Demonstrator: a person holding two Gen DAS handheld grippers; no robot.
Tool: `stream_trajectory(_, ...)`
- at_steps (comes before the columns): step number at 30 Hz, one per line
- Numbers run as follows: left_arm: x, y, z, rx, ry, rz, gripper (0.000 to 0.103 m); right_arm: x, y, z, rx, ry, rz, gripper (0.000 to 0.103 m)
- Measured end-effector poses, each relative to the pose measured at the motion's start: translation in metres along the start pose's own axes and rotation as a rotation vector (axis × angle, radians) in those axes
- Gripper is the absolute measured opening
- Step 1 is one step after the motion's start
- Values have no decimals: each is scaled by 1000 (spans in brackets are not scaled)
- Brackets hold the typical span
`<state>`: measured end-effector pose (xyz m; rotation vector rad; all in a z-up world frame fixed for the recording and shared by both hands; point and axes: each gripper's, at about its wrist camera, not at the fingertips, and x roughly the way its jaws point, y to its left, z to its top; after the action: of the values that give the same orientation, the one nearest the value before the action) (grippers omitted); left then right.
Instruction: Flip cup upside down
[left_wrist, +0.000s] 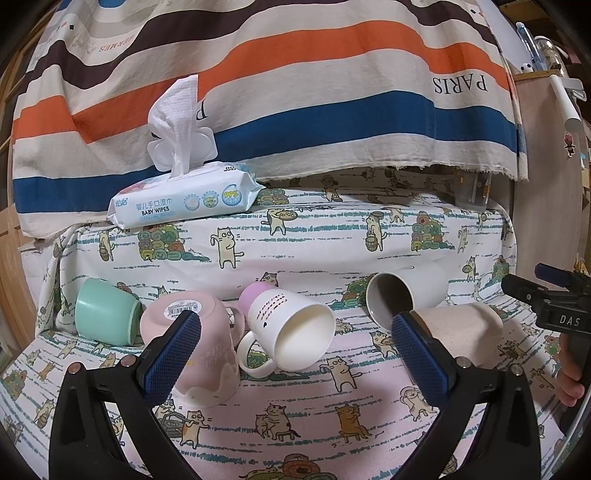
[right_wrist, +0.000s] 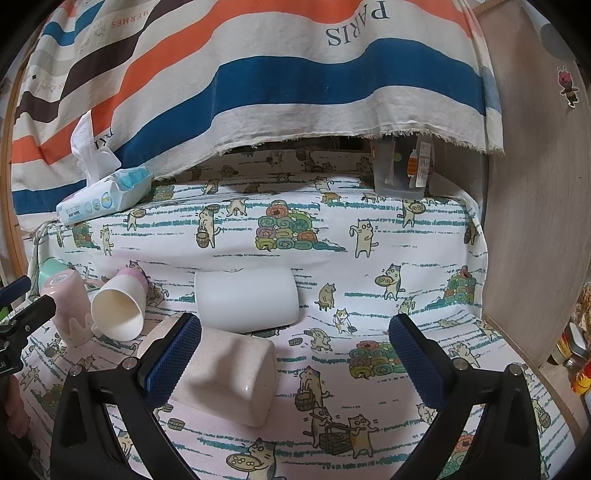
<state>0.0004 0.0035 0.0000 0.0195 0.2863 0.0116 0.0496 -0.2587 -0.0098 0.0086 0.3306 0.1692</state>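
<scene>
Several cups sit on the cat-print cloth. In the left wrist view a pink cup stands upside down by my left finger. A white mug with a pink base lies on its side, mouth toward me. A mint cup lies at the left, a white cup lies on its side, and a speckled beige cup lies at the right. My left gripper is open and empty. My right gripper is open and empty, with the beige cup beside its left finger and the white cup beyond.
A pack of baby wipes sits on the raised ledge at the back left under a striped hanging cloth. A clear container stands at the back right. A wooden panel bounds the right side.
</scene>
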Motion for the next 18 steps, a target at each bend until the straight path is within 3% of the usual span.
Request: stream_trajectory(18, 1, 0, 0, 2, 3, 1, 103, -2, 1, 0, -2, -2, 2, 102)
